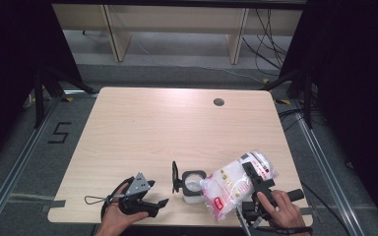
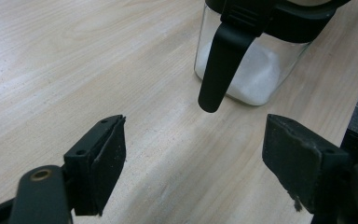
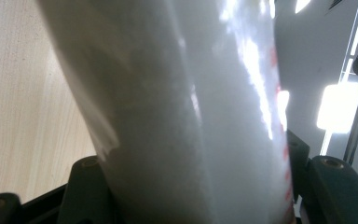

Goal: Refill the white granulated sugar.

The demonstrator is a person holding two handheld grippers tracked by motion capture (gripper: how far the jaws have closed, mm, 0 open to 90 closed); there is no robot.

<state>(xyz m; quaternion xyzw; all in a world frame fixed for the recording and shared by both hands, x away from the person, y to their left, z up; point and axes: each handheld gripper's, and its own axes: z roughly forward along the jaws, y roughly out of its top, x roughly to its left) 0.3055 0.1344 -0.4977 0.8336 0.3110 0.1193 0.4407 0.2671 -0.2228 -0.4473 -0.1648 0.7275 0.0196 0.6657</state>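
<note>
Now the right tongs (image 1: 252,183) clench a white bag (image 1: 234,185) at about 5 o'clock on the tabletop (image 1: 142,128), one jaw on each side of it. In the right gripper view the bag (image 3: 186,116) bulges up between both jaws. It leans toward 7 o'clock, its low corner at the rim of a clear jar (image 1: 193,183) with its black lid flipped up, some white powder in the bottom. The left tongs (image 1: 147,196) sit released at 7 o'clock, just beside the jar; in the left gripper view the jaws stand wide apart over bare wood, the jar (image 2: 256,65) ahead of them.
</note>
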